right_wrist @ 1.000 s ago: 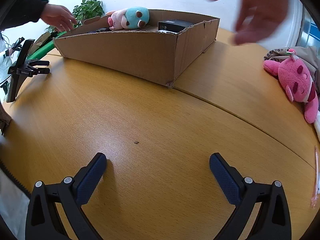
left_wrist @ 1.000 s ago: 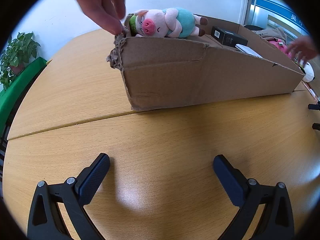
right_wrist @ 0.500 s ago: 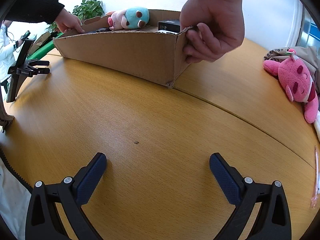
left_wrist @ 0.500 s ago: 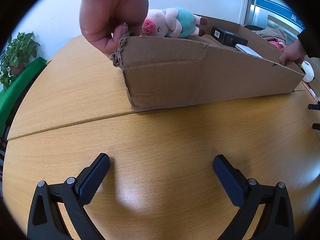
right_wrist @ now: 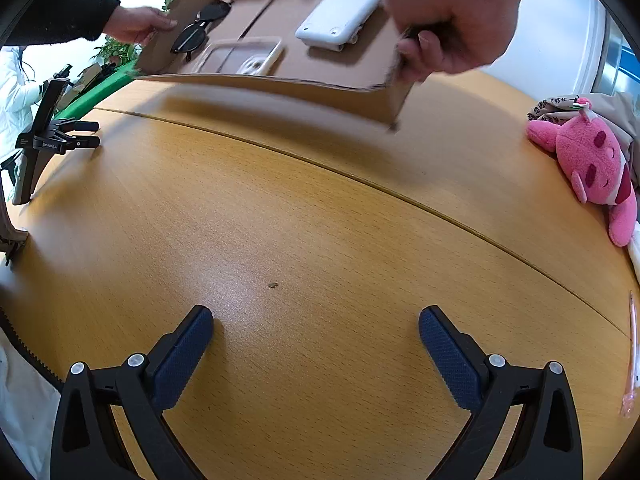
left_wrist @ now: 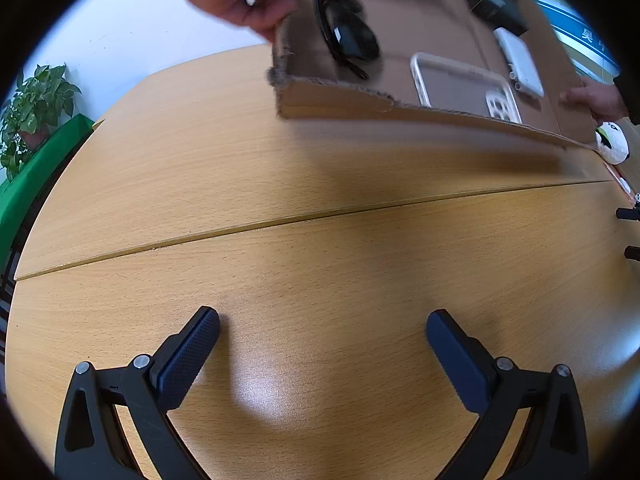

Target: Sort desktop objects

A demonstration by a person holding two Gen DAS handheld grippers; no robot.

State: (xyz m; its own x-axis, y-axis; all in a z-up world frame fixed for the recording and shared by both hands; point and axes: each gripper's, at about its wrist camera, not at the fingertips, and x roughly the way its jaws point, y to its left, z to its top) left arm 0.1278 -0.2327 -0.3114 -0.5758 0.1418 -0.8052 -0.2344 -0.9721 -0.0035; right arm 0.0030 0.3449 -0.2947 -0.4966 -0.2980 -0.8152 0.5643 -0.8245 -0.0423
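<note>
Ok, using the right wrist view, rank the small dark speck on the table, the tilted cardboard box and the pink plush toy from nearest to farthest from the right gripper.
1. Small dark speck: on the wooden table just ahead of the right gripper, between its open jaws.
2. Pink plush toy: far right, at the table's edge.
3. Tilted cardboard box: farthest, top centre, held by two hands.

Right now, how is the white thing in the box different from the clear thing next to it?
The white power bank is solid and thick, so you cannot see through it; the clear phone case is a thin shell with cardboard showing through. The case has camera holes at one end; the power bank shows two small ports on its edge. The case lies nearer the box's low front edge. Both are rounded rectangles lying inside the tilted cardboard box.
</note>
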